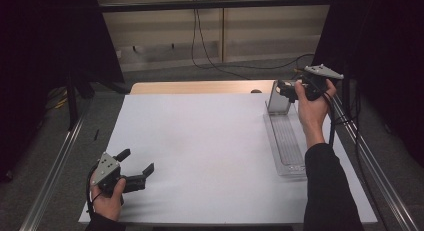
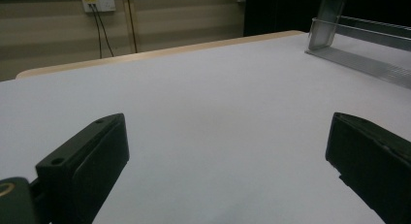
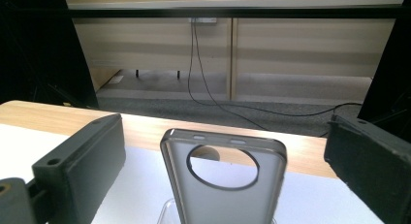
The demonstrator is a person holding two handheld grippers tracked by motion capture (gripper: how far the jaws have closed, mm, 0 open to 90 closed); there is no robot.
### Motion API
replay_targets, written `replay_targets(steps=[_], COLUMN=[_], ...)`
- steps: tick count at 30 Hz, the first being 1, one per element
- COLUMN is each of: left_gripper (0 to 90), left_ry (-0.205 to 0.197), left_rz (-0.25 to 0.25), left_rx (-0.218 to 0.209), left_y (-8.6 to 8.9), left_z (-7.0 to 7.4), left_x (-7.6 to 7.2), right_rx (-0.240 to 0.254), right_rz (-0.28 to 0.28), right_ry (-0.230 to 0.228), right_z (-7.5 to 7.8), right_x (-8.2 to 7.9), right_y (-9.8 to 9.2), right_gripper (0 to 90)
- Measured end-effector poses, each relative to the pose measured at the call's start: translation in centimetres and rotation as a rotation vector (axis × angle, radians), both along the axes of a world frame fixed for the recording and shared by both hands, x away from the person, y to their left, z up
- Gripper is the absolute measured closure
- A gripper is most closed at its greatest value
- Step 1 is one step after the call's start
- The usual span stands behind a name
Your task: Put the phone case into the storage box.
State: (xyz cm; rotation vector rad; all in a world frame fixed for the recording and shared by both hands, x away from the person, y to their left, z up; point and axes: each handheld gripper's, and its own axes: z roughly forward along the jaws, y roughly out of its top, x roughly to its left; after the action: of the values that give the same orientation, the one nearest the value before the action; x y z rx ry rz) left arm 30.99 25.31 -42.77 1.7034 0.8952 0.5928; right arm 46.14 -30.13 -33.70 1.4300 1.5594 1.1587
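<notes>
A clear phone case (image 1: pixel 278 100) with a round camera hole stands upright at the far end of a transparent ribbed tray (image 1: pixel 286 141) on the right of the white table. My right gripper (image 1: pixel 281 88) is open at the case's top. In the right gripper view the case (image 3: pixel 223 195) rises between the wide-apart jaws of that gripper (image 3: pixel 225 136), touching neither. My left gripper (image 1: pixel 137 160) rests open near the front left corner, with nothing in it. In the left gripper view, this gripper (image 2: pixel 225 136) faces bare table, with the case (image 2: pixel 324 32) and tray (image 2: pixel 368 64) far off.
The white sheet (image 1: pixel 200 151) covers most of the table, and a wooden strip (image 1: pixel 200 87) shows at the far edge. Metal rails (image 1: pixel 55 166) run along both sides. Black cables (image 1: pixel 210 56) lie on the floor behind, and dark curtains hang left and right.
</notes>
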Motion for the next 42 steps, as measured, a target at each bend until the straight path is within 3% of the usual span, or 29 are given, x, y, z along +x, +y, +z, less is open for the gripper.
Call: replay_targets(steps=[13,19,25,32,42], left_gripper=[1.8,2.0,2.0,1.9,1.9], left_ry=[-0.011,-0.01,-0.013,-0.017,-0.017], left_rz=[0.013,0.01,0.014,0.015,0.022], left_rx=[-0.004,0.0,-0.002,-0.003,-0.005], left_y=[0.2,0.2,0.2,0.2,0.2], left_z=[0.1,0.1,0.1,0.2,0.2], left_x=[-0.2,-0.2,-0.2,-0.3,-0.4], right_rx=[0.009,-0.004,0.016,-0.008,0.006], right_rz=[0.042,0.069,0.097,0.144,0.178], right_ry=[-0.025,-0.034,-0.054,-0.041,-0.04], right_z=[-0.9,-1.6,-2.0,-2.6,-3.5], right_x=[-2.3,-3.2,-4.4,-5.3,-6.8], right_y=[-1.3,-0.9,-0.8,-0.2,0.2], right_gripper=[1.8,0.5,0.0,0.0,0.0])
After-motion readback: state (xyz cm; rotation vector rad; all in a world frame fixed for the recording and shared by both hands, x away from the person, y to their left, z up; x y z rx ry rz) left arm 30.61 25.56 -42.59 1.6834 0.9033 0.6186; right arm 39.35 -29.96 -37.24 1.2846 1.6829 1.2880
